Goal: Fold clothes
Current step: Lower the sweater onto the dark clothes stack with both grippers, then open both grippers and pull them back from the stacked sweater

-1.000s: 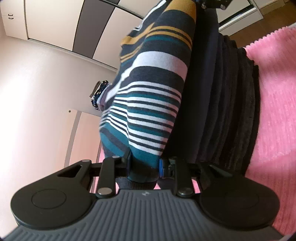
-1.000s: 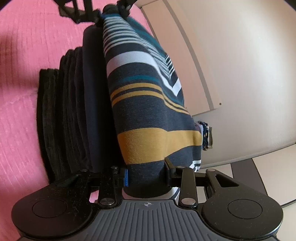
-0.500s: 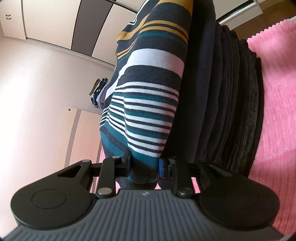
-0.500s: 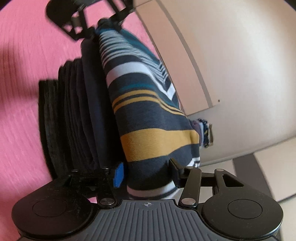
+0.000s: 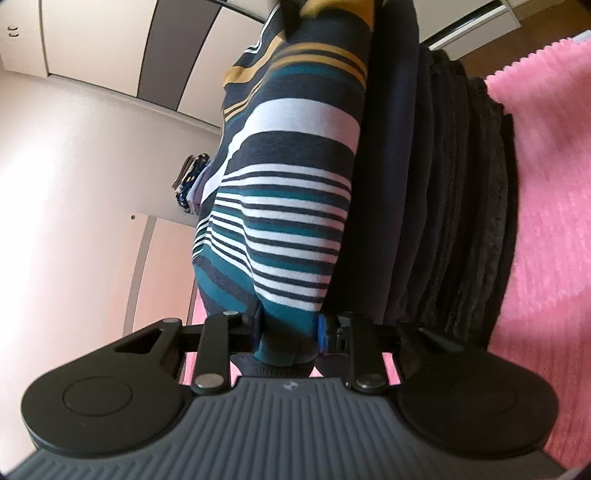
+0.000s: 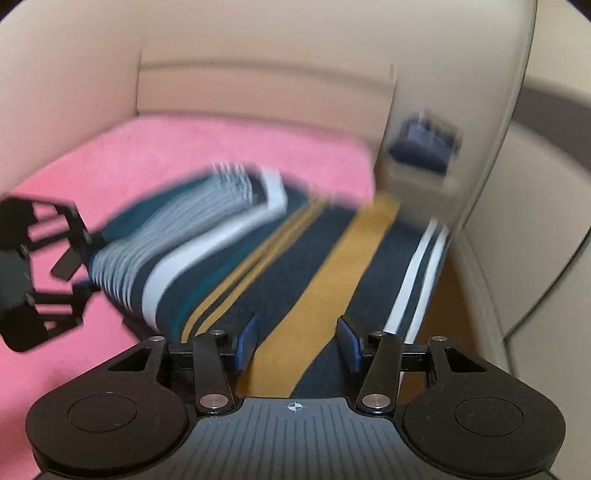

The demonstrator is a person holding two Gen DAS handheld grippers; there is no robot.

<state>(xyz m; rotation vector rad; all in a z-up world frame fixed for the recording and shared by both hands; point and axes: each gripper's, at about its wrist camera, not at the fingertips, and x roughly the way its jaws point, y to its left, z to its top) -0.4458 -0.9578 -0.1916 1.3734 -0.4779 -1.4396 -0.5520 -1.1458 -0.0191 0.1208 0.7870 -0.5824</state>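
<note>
A striped sweater [image 5: 288,206] in navy, white, teal and mustard lies folded on a pile of dark clothes [image 5: 454,206] on the pink bedspread [image 5: 550,192]. My left gripper [image 5: 286,330] is shut on the sweater's teal end. In the right wrist view, which is blurred, the sweater [image 6: 295,266] lies below my right gripper [image 6: 297,341], whose jaws stand open with nothing between them. The left gripper [image 6: 79,273] shows there at the far left, clamped on the sweater's striped end.
The pink bedspread [image 6: 192,155] covers the bed. A small stack of folded clothes [image 5: 190,182] sits by the wall; it also shows blurred in the right wrist view [image 6: 424,144]. Wardrobe doors [image 5: 103,48] stand behind. Brown floor [image 5: 546,14] lies beyond the bed.
My right gripper has opened, let go of the sweater's mustard end and swung round. The left gripper still holds its end and has barely moved.
</note>
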